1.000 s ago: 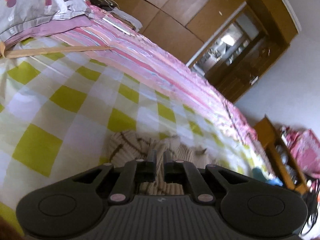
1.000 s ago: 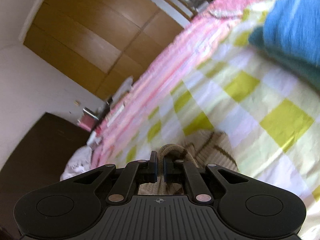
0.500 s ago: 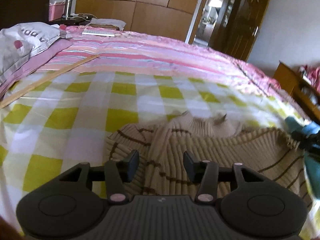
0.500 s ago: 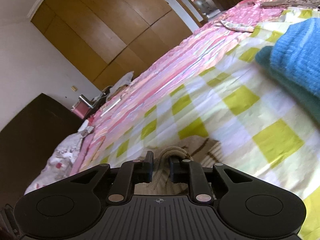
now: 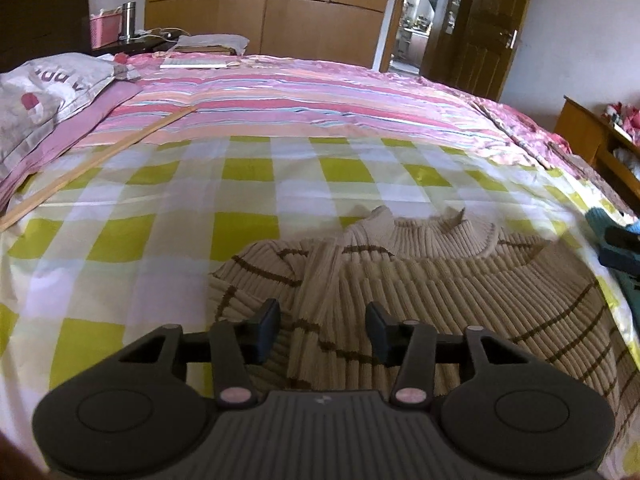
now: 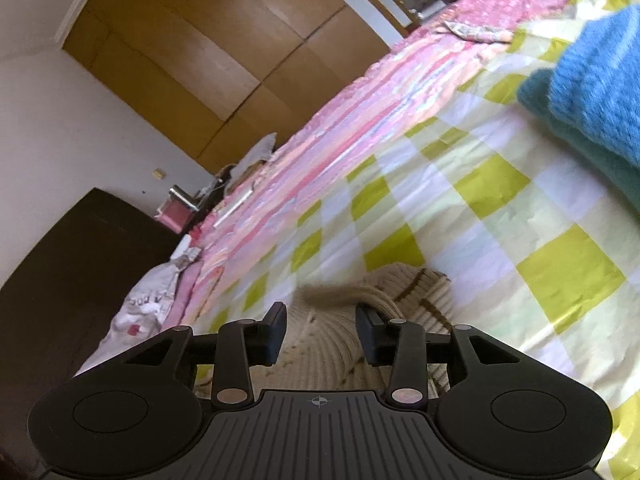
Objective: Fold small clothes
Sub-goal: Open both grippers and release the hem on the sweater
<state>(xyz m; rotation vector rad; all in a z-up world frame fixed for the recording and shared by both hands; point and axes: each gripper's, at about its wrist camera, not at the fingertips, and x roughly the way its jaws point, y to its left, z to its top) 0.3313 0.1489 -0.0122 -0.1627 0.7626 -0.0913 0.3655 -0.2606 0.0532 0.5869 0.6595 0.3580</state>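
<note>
Both grippers, left gripper (image 5: 322, 330) and right gripper (image 6: 320, 334), have just spread open, releasing the beige sweater (image 5: 440, 292) beneath them, so this fold looks laid.

Checked sheet (image 5: 248, 168), striped quilt (image 5: 304, 100), pillow (image 5: 44, 88), wardrobe (image 5: 280, 4).

Daylit room, brightest at the open doorway (image 5: 416, 8); strong fisheye bending at the edges; blue knitted garment (image 6: 596, 92) and beige ribbed sweater's edge (image 6: 332, 294) motion-blurred.
</note>
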